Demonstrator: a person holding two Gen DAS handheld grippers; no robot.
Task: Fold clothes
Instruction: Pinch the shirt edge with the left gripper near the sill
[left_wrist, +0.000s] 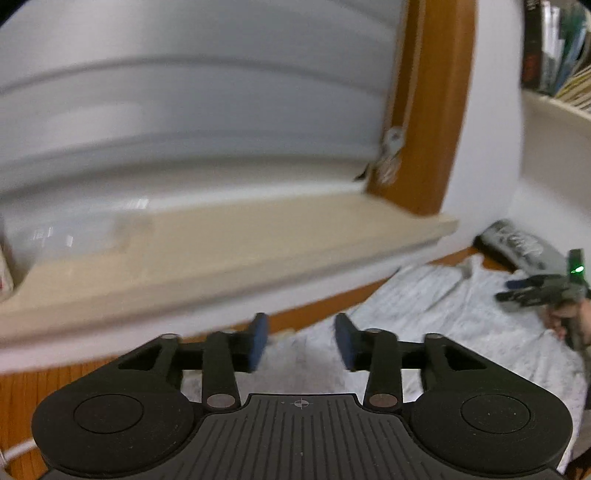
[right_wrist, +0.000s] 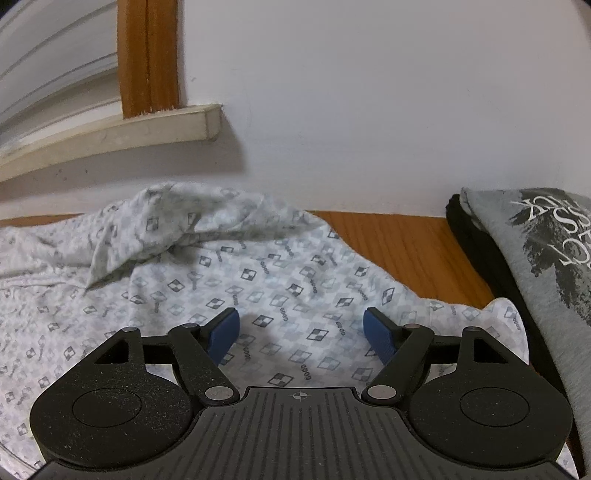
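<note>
A white garment with a small checked print lies spread and rumpled on the wooden table, one part bunched up at its far left. My right gripper hovers just above the cloth, open, with nothing between its blue pads. In the left wrist view the same garment lies lower right. My left gripper is raised near the garment's edge, jaws apart and empty. The right gripper also shows there at the far right, held by a hand.
A folded grey shirt with dark lettering lies on a black item at the table's right, against the white wall. A beige window sill juts out above the table's back edge, bearing a clear container. Books fill a shelf at upper right.
</note>
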